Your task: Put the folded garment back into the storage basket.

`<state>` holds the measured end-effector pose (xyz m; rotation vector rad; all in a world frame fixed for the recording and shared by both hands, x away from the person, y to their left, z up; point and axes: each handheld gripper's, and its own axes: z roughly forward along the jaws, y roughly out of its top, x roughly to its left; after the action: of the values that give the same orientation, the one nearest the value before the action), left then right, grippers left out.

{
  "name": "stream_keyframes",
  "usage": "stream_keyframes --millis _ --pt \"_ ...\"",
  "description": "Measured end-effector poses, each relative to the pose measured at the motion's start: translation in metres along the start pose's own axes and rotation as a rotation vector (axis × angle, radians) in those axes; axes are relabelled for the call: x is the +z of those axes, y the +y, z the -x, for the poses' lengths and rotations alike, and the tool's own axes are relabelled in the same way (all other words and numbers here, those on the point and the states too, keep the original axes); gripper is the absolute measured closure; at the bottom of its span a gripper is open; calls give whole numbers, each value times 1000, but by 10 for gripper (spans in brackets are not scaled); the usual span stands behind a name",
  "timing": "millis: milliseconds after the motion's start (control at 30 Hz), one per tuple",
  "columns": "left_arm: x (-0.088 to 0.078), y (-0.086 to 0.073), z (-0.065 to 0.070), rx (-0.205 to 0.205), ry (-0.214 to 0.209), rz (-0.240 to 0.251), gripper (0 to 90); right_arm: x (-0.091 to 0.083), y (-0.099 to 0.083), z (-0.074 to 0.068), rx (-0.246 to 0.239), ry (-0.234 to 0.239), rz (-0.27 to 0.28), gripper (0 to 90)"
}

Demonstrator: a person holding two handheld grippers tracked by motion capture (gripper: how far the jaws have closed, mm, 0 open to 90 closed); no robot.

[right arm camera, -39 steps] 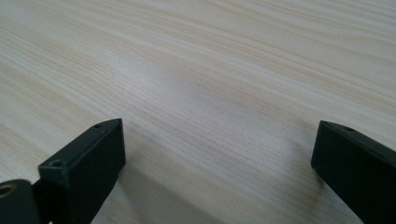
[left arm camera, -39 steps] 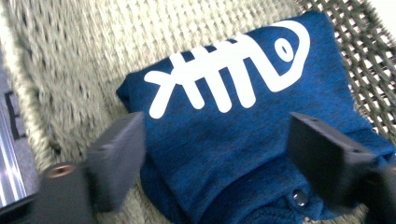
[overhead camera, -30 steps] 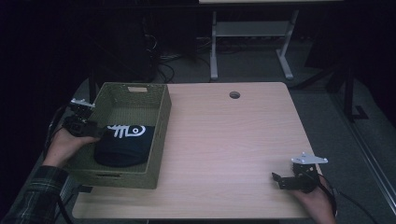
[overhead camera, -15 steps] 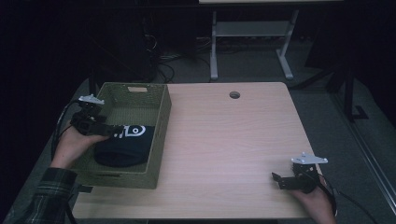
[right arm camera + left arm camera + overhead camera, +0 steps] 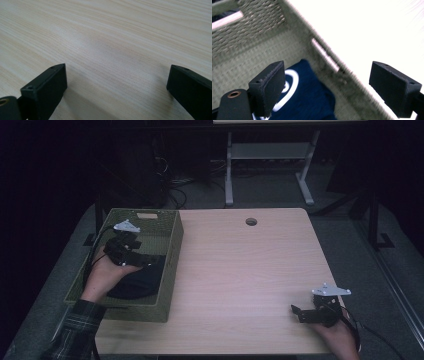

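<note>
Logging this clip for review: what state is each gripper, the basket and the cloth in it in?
Left gripper: open, empty, above the basket.
Right gripper: open, empty, low over the table.
Basket: upright, on the table's left edge.
Dark blue cloth: lying in the basket, not gripped.

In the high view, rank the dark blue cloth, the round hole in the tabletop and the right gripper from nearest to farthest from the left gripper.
From the left gripper:
1. Dark blue cloth, directly beneath it inside the basket.
2. Round hole, at the table's far middle.
3. Right gripper, at the near right corner.
</note>
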<state>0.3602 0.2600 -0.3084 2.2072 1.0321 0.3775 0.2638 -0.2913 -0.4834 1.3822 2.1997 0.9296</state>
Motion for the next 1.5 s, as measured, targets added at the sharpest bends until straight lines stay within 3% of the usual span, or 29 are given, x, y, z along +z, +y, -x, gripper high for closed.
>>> stream_keyframes --millis 567,767,1100,1267,1500 --pt "36 17 62 57 -75 57 140 0 0 0 0 0 0 24" --pt "53 18 86 86 -105 41 141 0 0 0 0 0 0 24" --pt "94 10 124 122 -161 35 139 0 0 0 -1 0 0 24" --pt "112 4 136 156 -164 30 136 0 0 0 0 0 0 24" --pt "131 -9 144 164 -183 53 135 0 0 0 0 0 0 24"
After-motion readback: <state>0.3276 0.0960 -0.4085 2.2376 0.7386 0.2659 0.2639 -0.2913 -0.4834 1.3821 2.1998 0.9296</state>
